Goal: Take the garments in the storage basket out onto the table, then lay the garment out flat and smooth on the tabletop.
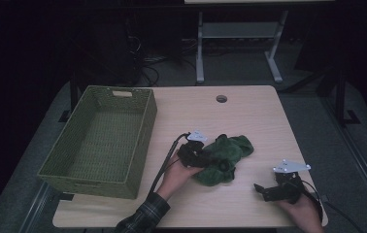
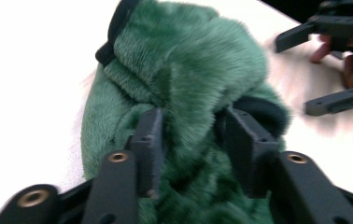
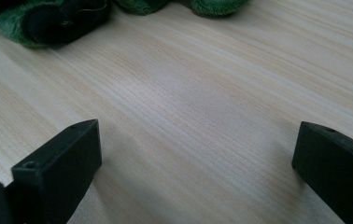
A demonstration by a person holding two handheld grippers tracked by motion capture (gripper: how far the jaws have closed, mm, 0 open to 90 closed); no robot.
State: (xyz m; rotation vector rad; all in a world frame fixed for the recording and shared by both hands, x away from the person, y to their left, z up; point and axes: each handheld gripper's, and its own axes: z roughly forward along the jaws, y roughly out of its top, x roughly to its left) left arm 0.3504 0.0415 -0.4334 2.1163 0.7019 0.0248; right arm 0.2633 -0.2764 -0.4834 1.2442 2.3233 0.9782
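The green plush garment (image 1: 224, 158) lay bunched mid-surface (image 1: 249, 111), soft and light, best pinched at a thick fold; left tongs (image 2: 191, 140) half-open, straddling a fold; right tongs (image 3: 188, 172) wide open, empty.

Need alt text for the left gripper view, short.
The left gripper has its two black jaws set either side of a ridge of a fuzzy green plush cloth heaped on a pale table. Upper right, farther off, the other hand holds the right gripper, jaws apart over bare tabletop.
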